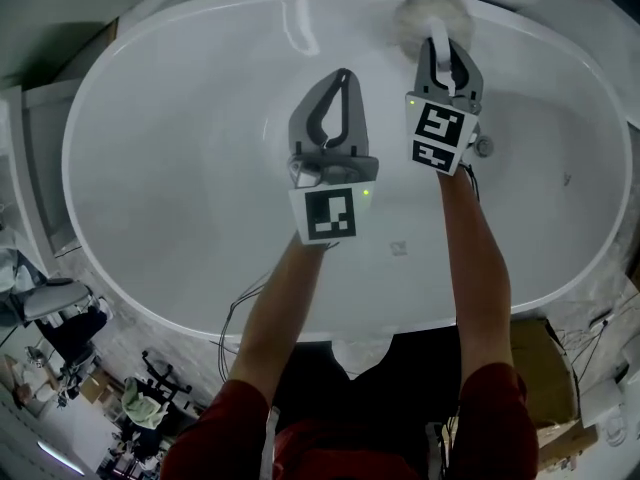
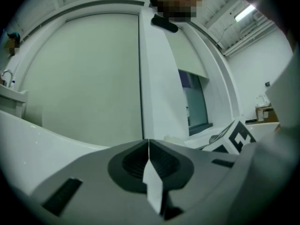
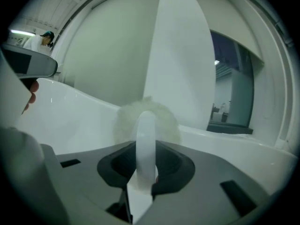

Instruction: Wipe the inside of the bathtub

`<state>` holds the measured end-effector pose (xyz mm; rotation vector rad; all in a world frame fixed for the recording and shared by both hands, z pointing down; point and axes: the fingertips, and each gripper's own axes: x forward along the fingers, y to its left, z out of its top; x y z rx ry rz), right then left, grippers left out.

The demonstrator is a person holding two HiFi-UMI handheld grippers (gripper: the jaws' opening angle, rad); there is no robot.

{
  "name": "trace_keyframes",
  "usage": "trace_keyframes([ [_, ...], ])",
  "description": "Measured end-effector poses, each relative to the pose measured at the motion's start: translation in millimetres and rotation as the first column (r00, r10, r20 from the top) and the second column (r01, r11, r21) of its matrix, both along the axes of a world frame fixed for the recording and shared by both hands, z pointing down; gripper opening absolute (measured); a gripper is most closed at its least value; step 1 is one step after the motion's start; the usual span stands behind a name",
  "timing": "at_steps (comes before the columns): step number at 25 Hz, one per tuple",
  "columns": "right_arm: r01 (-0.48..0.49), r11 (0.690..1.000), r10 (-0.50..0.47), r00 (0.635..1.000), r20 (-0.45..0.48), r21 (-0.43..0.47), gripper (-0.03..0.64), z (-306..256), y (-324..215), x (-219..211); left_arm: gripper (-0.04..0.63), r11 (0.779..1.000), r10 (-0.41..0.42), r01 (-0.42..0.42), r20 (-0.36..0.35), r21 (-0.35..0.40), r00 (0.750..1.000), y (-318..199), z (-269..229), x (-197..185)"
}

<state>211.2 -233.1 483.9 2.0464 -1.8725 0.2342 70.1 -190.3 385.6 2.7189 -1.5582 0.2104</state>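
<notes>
Bathtub (image 1: pixel 150 168): white, oval, seen from above, with both tools inside it.
Pad (image 1: pixel 432 13): round, white and fluffy, set on a white handle (image 3: pixel 146 139). It lies against the bathtub's far wall, near the rim.
Right tool (image 1: pixel 447 56): clenched on the handle, with the pad just past its tips.
Left tool (image 1: pixel 343 80): jaws pressed together with nothing between them. It is over the bathtub's middle, beside the right tool.

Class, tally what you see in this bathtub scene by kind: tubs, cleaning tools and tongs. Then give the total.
bathtub: 1
fluffy white scrubber: 1
tongs: 2 (left tongs shut and empty; right tongs shut on the scrubber's handle)
Total: 4
</notes>
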Motion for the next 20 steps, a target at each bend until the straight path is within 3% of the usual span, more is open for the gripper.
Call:
trace_keyframes([
  [11, -0.111, 0.994, 0.11, 0.993, -0.04, -0.018, 0.094, 18.1, 45.8, 152.9, 0.015, 0.991, 0.137, -0.137, -0.004, -0.002, 0.991, 30.7, 10.4, 146.1],
  [20, -0.225, 0.973, 0.222, 0.974, -0.051, -0.057, 0.094, 34.5, 83.3, 266.2, 0.015, 0.977, 0.211, -0.211, -0.008, -0.009, 0.977, 48.6, 22.1, 241.6],
])
